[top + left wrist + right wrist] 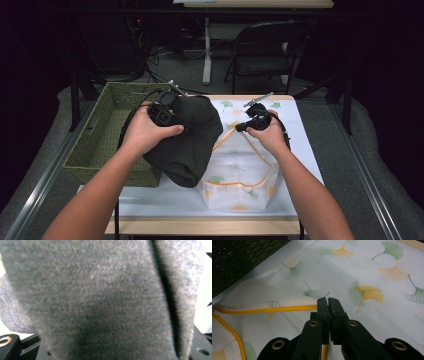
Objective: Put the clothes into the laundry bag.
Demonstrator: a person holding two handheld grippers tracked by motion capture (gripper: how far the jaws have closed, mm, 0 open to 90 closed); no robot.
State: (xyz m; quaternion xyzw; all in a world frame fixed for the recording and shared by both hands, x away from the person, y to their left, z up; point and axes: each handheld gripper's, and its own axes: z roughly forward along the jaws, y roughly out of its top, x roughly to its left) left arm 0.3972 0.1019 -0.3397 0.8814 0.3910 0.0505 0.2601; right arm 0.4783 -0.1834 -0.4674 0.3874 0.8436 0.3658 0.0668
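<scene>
Your left tool (161, 114) pinches the dark cloth (192, 142) beside the basket (102, 135); your right tool (328, 301) is pressed together on the yellow-edged mesh bag (269, 300)

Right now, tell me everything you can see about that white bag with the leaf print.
The white bag is a thin, see-through mesh pouch printed with green and orange leaves and edged in orange trim. It lies on the white tablecloth, its mouth pulled up and open. The right gripper is shut on its orange rim, lifting that edge. A dark cloth, held by the left gripper, hangs over the bag's left side. The green basket stands further left.
</scene>
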